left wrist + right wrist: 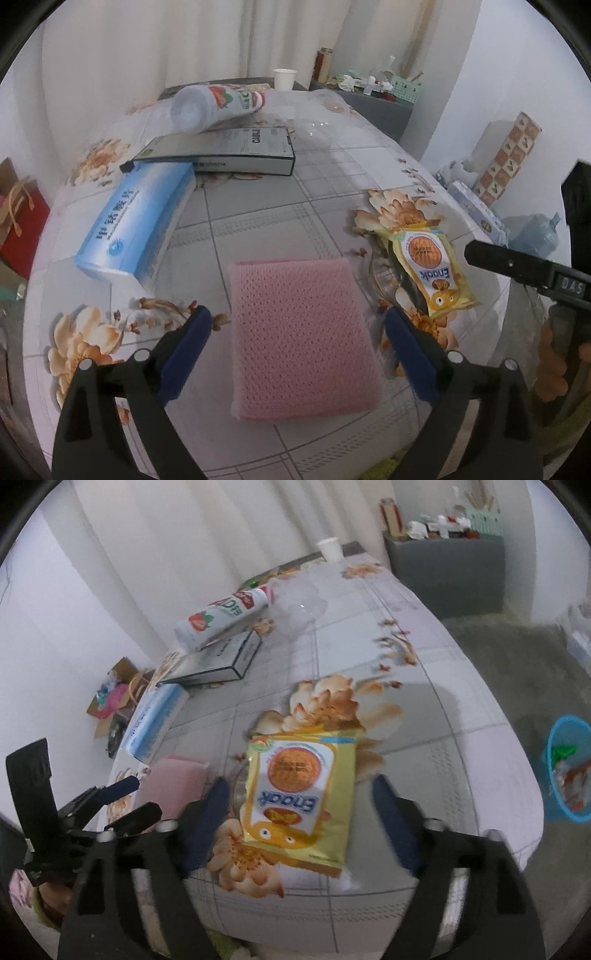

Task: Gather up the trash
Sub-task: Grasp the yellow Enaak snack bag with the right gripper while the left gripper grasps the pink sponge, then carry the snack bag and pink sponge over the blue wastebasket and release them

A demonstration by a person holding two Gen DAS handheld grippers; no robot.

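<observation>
The yellow Enaok snack packet (299, 797) is lying flat on the flowered cloth of the counter (424, 709), near its front edge, and the right gripper (299, 805) is hanging over it with its blue-padded fingers (207, 812) spread wide to either side, touching nothing; I judge this is how it is lining up to close on the packet's two long edges. Just beside the packet on the person's left, the pink mesh sponge pad (301, 339) is lying flat too, and the left gripper (297, 350) is straddling it in the same way, jaws wide and empty, so each tool seems to be taking the piece nearest to it. Farther back, the blue-and-white medicine box (136, 229) is sitting near the left edge, the dark flat carton (221, 149) is lying behind it, and the white strawberry bottle (218, 105) is resting on its side across that carton, probably just where it was dropped. A paper cup (284, 78) is standing at the far end. On the floor to the right, the blue bin (569, 771) is already holding some scraps, likely where these items are headed.
</observation>
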